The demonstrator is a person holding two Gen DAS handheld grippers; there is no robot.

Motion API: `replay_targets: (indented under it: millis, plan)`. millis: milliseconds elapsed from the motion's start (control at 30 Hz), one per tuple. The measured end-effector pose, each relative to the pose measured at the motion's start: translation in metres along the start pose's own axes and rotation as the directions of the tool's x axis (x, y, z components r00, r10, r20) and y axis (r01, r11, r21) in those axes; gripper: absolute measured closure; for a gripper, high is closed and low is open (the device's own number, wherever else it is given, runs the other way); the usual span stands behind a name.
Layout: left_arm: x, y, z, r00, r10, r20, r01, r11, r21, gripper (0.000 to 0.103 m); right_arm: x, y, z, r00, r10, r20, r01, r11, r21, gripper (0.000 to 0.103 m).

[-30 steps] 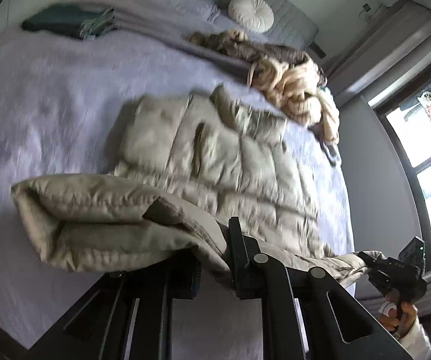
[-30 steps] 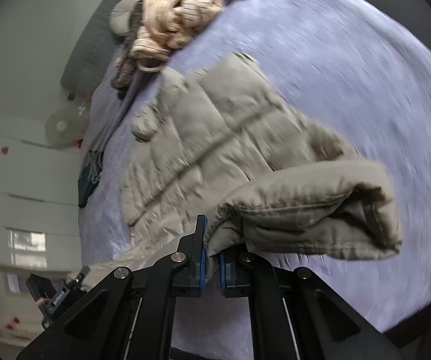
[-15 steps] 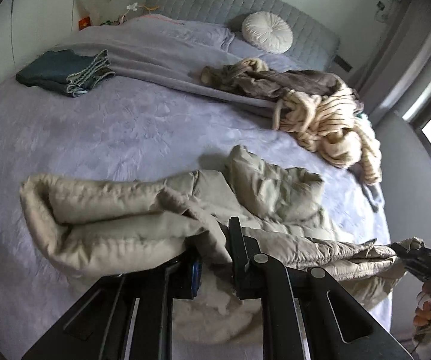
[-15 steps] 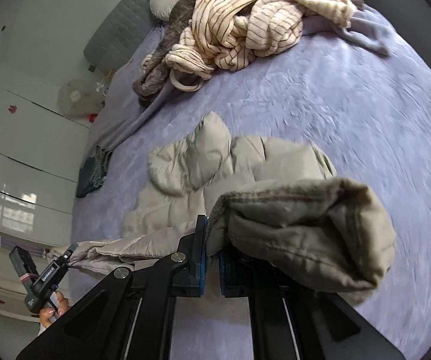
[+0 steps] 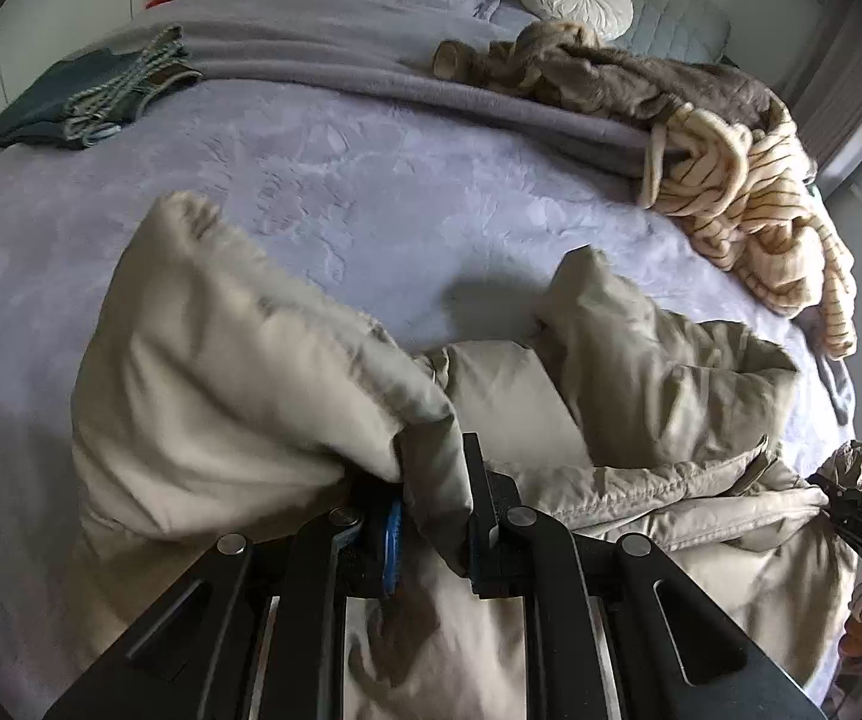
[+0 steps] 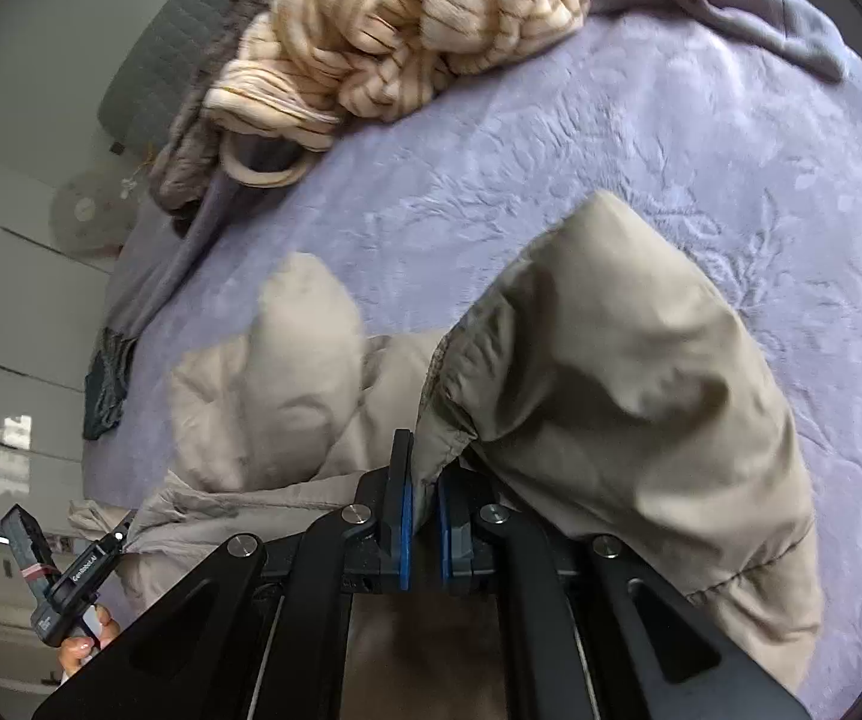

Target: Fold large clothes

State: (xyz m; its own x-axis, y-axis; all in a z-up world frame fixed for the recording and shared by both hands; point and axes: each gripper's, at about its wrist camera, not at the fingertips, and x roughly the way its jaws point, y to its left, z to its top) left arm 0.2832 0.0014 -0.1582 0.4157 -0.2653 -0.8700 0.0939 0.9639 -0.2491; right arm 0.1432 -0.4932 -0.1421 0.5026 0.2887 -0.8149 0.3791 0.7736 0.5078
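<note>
currently two claws, left claw [image 5: 431,516] and right claw [image 6: 425,516], each clamp one beige jacket [image 5: 239,372].

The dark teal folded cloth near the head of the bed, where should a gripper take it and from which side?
Grip the dark teal folded cloth at its fringed end, coming in from the open lavender bedspread side; it lies flat, and that stacked edge likely gives a gripper something to pinch.

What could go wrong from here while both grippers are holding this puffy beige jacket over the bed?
1. The left gripper and right gripper each pinch only a thin edge of the beige jacket, so the slippery fabric might slide out.
2. The puffy panels bunch unevenly on the bedspread, so the fold may land crooked.
3. The striped garment lies close by and could get dragged in.
</note>
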Motion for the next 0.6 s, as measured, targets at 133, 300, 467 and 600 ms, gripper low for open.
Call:
replay_targets:
  millis: [133,300,467,600]
  plan:
    - [0.024,0.000,0.006,1.000,0.013,0.005,-0.013,1.000,-0.012,0.085,0.020,-0.005,0.006,1.000,-0.012,0.009,0.011,1.000,0.004,0.096]
    - [0.029,0.002,0.014,1.000,0.008,-0.004,-0.008,1.000,-0.021,0.085,0.034,-0.006,0.016,1.000,-0.008,0.017,0.008,1.000,0.028,0.096]
    - [-0.001,-0.001,0.010,0.997,0.037,0.071,-0.041,0.998,0.052,0.040,0.023,-0.006,0.020,1.000,0.029,0.000,-0.029,0.999,0.046,0.084]
    - [-0.038,-0.006,0.006,0.977,0.087,0.194,-0.105,0.991,0.084,0.005,0.001,-0.003,0.019,0.997,0.068,0.031,-0.069,0.997,0.035,0.031]
